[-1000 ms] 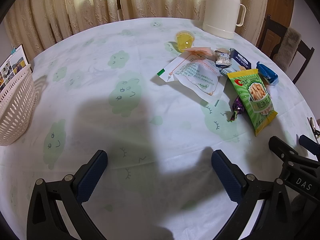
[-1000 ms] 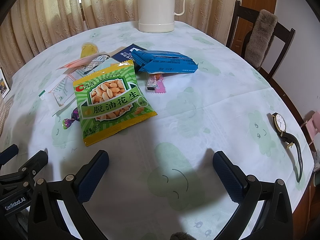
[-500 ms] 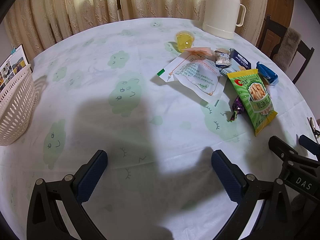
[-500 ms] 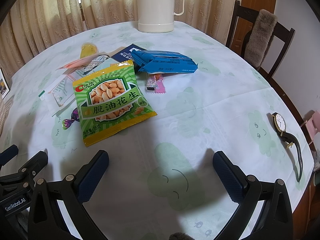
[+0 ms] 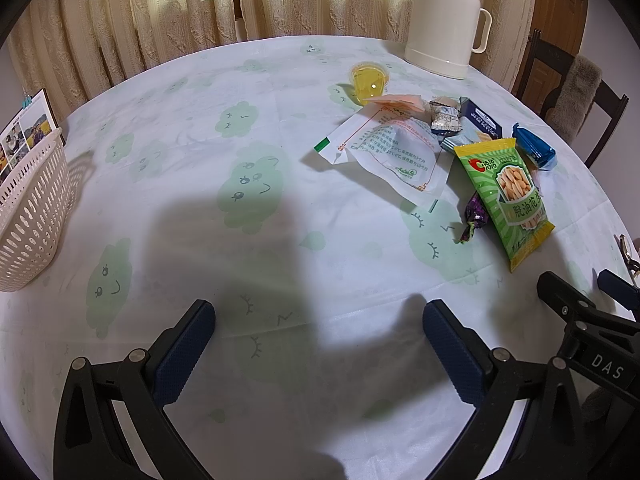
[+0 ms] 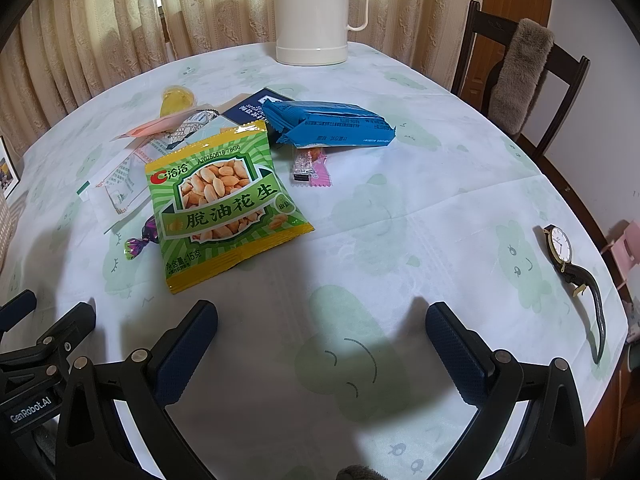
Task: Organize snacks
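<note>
At the left edge of the counter (image 5: 168, 128) a white slotted basket (image 5: 32, 208) is set, with a photo card leaning behind it; it is judged to be where the snacks are meant to go. The left gripper (image 5: 318, 334) is held low over bare cloth near the front edge, its jaws spread wide with nothing between them.

The snacks are gathered toward the right half of the counter, well apart from the basket. A yellow jelly cup (image 5: 370, 80) is seen furthest back, near a cream thermos jug (image 6: 314, 12) at the far edge. In front of the cup lies a white paper sachet (image 5: 390, 156), flat and limp, with a small silver-wrapped sweet (image 5: 444, 118) just beside it. A purple twist-wrapped candy (image 6: 140, 238) is tucked against the left side of the green peanut packet (image 6: 224, 204). The packet is judged light, puffed and slippery; a pinch on its crimped yellow bottom seam, the edge nearest the right gripper, should hold better than one across the cushioned middle. Behind it a blue wrapper (image 6: 336, 124) partly covers a dark blue box (image 6: 248, 110), and a small pink sachet (image 6: 314, 170) lies in front of the wrapper.

The right gripper (image 6: 320, 334) is likewise released, jaws wide apart over bare cloth, just in front and to the right of the packet's corner. Near the right edge a wristwatch (image 6: 560, 244) is laid out, well apart from the snacks.
</note>
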Demonstrator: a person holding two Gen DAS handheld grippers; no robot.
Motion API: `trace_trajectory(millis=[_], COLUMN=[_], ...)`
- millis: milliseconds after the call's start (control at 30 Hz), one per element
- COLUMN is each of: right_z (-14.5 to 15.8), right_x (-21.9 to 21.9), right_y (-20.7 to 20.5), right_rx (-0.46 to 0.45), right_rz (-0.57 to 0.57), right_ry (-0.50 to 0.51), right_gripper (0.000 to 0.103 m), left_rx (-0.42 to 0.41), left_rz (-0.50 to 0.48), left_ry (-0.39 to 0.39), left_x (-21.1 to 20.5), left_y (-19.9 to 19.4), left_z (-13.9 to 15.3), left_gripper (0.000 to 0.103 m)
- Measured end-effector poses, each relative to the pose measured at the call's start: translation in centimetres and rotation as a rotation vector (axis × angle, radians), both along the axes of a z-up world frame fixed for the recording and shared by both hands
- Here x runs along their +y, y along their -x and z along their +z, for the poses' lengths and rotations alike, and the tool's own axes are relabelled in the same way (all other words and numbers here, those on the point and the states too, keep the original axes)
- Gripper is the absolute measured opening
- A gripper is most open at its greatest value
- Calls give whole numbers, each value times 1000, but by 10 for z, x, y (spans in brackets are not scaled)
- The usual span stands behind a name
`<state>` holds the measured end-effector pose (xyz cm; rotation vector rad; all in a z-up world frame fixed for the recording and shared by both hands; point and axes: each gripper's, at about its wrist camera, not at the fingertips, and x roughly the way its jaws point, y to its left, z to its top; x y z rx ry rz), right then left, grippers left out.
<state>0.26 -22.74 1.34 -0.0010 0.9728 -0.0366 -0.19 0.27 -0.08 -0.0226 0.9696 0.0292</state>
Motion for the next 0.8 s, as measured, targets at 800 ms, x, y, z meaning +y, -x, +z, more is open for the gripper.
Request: trace_trajectory(millis=[800], right_z=[3], right_x=[-2], right_y=[5], right_rx=[7], right_rz=[31], right_ry=[-1], right_gripper=[103], left_rx=[-4], left_rz=[-6], left_ry=[1], left_x=[0], left_y=[2], left_z=[0], left_gripper=[103])
